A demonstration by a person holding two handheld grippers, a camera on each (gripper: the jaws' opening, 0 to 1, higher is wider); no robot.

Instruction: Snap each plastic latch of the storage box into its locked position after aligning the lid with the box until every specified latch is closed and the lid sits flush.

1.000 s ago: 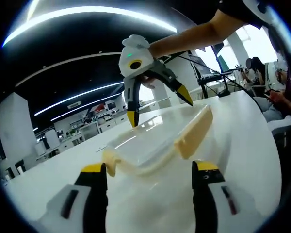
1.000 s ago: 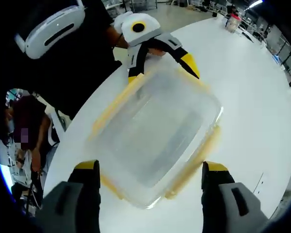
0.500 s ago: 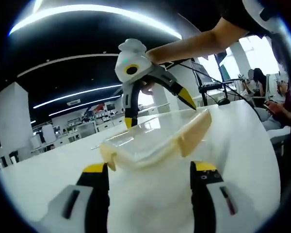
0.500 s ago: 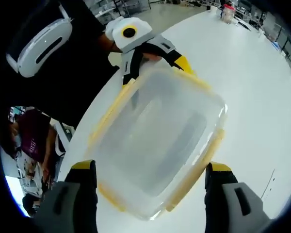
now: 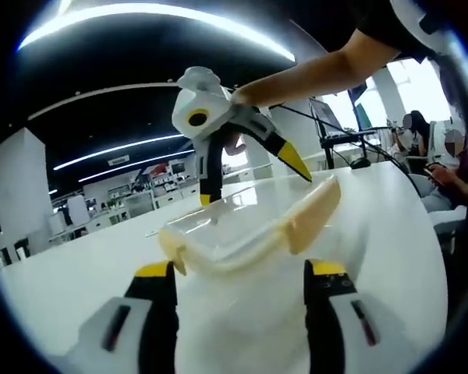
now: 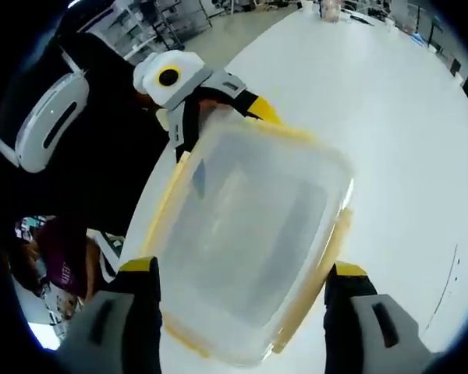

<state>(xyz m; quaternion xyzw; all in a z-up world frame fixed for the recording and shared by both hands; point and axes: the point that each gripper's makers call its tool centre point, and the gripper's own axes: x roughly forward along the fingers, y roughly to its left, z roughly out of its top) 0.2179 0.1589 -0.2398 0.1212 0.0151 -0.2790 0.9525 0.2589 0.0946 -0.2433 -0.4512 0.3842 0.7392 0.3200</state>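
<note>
A clear plastic storage box (image 5: 238, 226) with pale yellow latches lies on the white table (image 5: 390, 226), its lid on. One latch (image 5: 312, 212) sticks outward on the right side of the left gripper view. My left gripper (image 5: 242, 271) is open, its jaws just short of the box's near end. My right gripper (image 5: 253, 183) hangs open over the far end, yellow tips spread. In the right gripper view the box (image 6: 249, 226) lies between the wide open jaws of my right gripper (image 6: 243, 269). At its far end is the left gripper (image 6: 222, 125).
A person in dark clothes with a white headset (image 6: 51, 117) stands at the table edge. Seated people (image 5: 437, 156) and a stand with equipment (image 5: 343, 125) are beyond the table. Small items (image 6: 335, 9) sit at the table's far end.
The right gripper view has drawn closer over the box. In the left gripper view the right gripper has drifted slightly left. Both grippers remain open.
</note>
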